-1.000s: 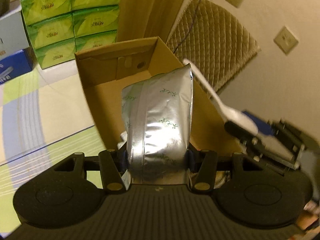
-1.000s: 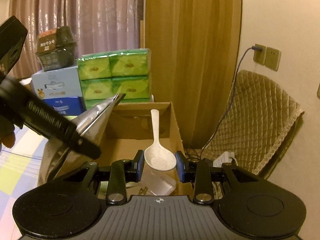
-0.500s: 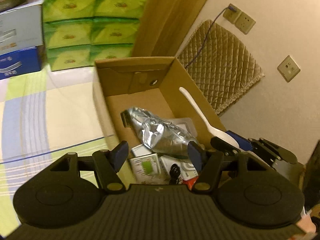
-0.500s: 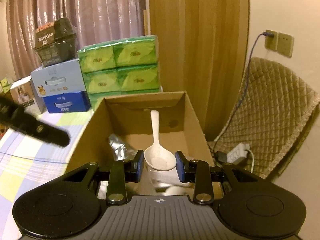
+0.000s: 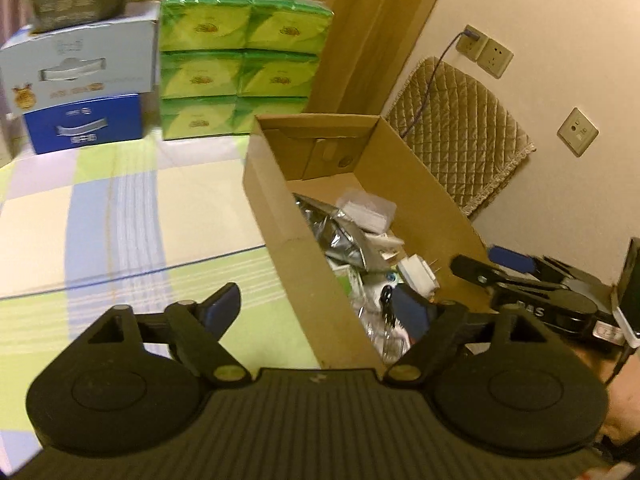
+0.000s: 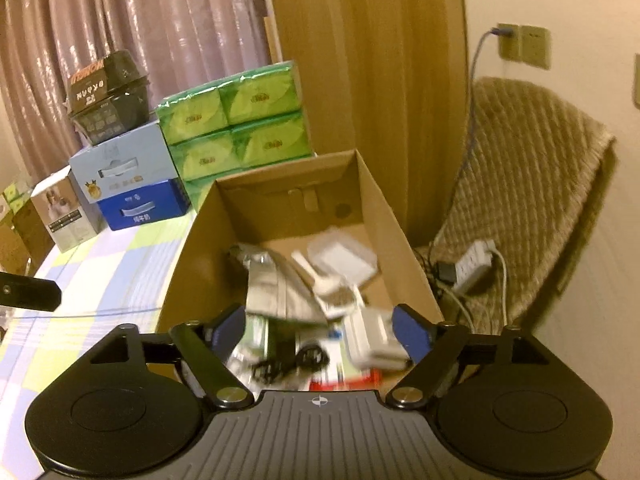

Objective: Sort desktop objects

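An open cardboard box stands on the table's right side. Inside lie a silver foil pouch, a white plastic spoon on top of the pouch, a clear plastic case, a white plug and several small items. My left gripper is open and empty, straddling the box's left wall. My right gripper is open and empty above the box's near end; it also shows at the right in the left wrist view.
Green tissue packs, a blue and grey carton and a dark bowl pack stand at the table's back. A checked cloth covers the table. A quilted chair and power strip are right of the box.
My left gripper opened and the foil pouch dropped into the box; the gripper then drew back left. My right gripper opened and the white spoon fell into the box.
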{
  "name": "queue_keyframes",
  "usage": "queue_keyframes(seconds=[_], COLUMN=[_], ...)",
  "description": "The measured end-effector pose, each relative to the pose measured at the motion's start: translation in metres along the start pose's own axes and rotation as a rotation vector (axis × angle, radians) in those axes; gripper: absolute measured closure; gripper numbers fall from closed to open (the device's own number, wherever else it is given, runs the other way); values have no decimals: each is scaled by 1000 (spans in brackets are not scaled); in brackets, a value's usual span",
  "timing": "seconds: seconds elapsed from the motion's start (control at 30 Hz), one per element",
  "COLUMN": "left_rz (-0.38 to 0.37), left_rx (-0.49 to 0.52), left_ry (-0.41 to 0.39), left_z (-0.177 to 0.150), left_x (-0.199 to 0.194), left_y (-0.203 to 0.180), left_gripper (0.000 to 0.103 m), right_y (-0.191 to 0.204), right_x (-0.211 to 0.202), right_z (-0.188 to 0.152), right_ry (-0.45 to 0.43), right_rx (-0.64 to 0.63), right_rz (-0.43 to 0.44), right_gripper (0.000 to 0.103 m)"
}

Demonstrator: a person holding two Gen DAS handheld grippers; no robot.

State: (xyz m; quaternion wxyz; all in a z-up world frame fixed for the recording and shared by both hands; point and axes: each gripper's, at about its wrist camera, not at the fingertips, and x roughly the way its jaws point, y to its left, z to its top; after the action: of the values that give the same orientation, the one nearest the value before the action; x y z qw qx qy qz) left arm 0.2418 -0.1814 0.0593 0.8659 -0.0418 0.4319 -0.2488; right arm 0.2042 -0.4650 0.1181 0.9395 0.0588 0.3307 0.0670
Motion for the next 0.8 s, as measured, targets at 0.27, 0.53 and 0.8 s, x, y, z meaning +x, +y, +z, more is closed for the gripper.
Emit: queue_keyframes(seconds=[0.27,0.53,0.8], left_rz=[21,48,80], left_rx=[-8,-22,5], left_ry=[-101,-135,-116], left_z=[-46,-78,-113], left_x=[-48,-89,-111], left_y=[-24,-48,-78], left_gripper=[1,1,1], right_y=[18,33,30], right_x=[-65,-110,-152], right_z=[-14,-16,-41], right_ry=[3,43,58], right_rx=[6,-31,12], right_rz=[1,-11,-23], right_gripper=[2,2,2])
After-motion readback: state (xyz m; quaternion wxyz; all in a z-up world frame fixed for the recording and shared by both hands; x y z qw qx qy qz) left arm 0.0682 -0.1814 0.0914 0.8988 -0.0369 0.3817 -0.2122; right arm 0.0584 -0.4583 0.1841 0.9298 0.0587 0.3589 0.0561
